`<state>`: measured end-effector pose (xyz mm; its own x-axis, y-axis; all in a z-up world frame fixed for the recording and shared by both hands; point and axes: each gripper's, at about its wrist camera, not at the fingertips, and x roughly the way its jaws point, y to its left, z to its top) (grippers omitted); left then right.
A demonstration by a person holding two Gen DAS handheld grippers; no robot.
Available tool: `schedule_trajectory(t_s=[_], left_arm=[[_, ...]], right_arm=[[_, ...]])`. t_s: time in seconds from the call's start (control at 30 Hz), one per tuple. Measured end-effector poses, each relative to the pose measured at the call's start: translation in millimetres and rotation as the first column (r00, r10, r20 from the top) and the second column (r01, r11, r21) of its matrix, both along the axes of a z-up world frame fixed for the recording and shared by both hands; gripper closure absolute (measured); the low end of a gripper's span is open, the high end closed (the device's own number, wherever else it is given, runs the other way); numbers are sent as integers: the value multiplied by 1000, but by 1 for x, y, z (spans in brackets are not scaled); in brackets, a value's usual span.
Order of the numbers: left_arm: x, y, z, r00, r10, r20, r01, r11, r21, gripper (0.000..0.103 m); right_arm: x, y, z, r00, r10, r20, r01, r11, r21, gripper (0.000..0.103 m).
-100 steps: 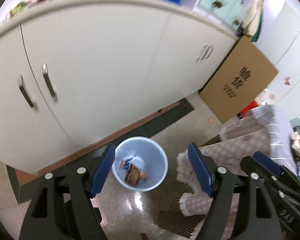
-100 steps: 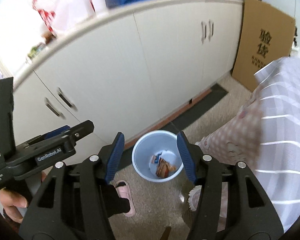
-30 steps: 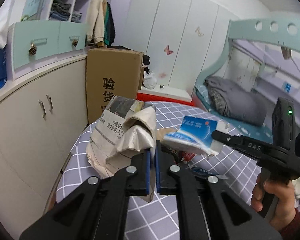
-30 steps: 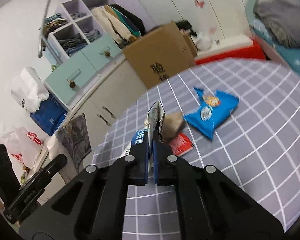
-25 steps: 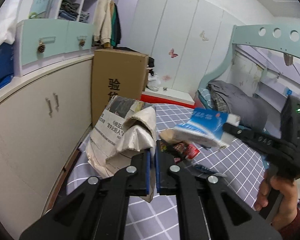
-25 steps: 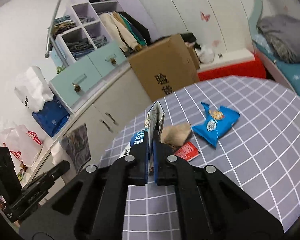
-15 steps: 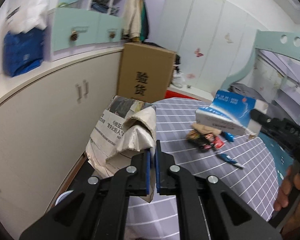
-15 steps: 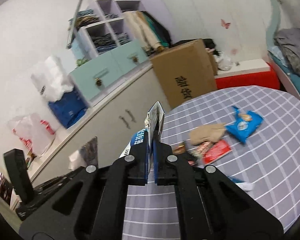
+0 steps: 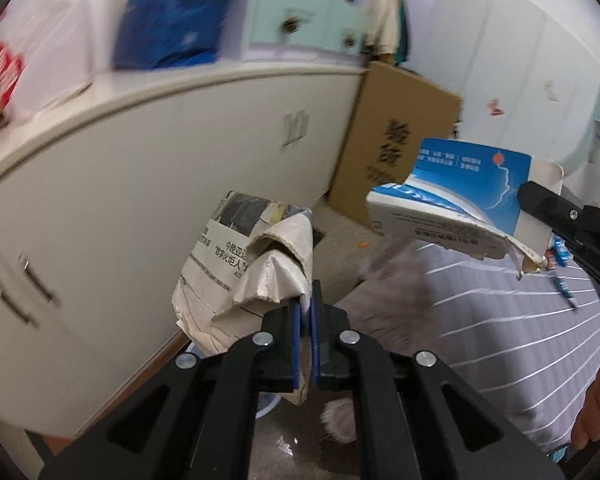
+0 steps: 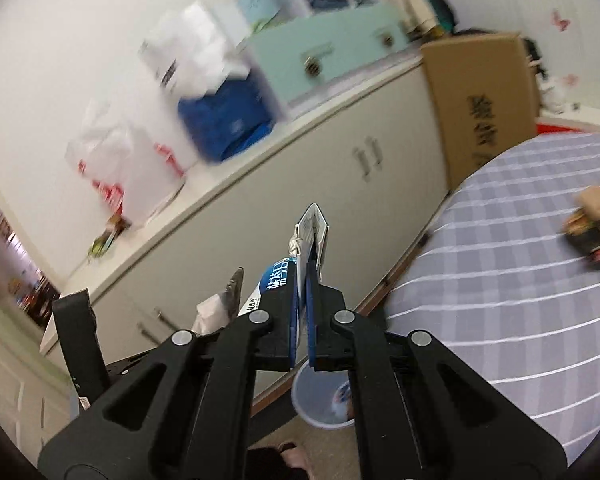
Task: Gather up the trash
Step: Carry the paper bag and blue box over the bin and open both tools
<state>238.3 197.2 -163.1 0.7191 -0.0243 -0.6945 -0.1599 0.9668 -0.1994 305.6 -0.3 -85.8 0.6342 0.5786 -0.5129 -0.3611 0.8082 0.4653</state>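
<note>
Left gripper [image 9: 306, 340] clamped tight on a crumpled newspaper wad [image 9: 244, 264], centre of the left view. Right gripper [image 10: 302, 320] pinched shut on a flattened blue-and-white carton [image 10: 304, 248], seen broadside at right of the left view [image 9: 456, 196]. Both loads in the air, off the worktop [image 10: 500, 280] with its checked cloth. Pale blue bin [image 10: 320, 404] low in the right view, just under the right gripper's tips, on the floor by the white cabinets [image 10: 300, 200]; some wrappers apparently inside already.

Risks, judged from here: thin grip on the carton's torn edge, so could slip out before reaching the bin. Bulky newspaper wad wider than it looks against that small rim, could catch and tumble onto the floor. Two grippers heading for one opening, could knock together.

Count: two grippers, two pieces held, one bin, one brown cardboard box [image 10: 484, 96] by the cabinets, a blurred cluster of wrappers [image 10: 592, 232] left at far right on the worktop, number unclear.
</note>
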Motion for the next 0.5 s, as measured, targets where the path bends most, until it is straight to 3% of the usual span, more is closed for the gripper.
schedule_trajectory(t_s=[0.23, 0.5], left_arm=[[-14, 54, -56, 989, 95, -112, -98, 995, -17, 99], [0, 78, -133, 956, 113, -272, -136, 988, -69, 99]], right_arm=[[7, 75, -50, 989, 111, -96, -117, 992, -55, 99], [12, 118, -118, 966, 151, -209, -185, 971, -150, 99]])
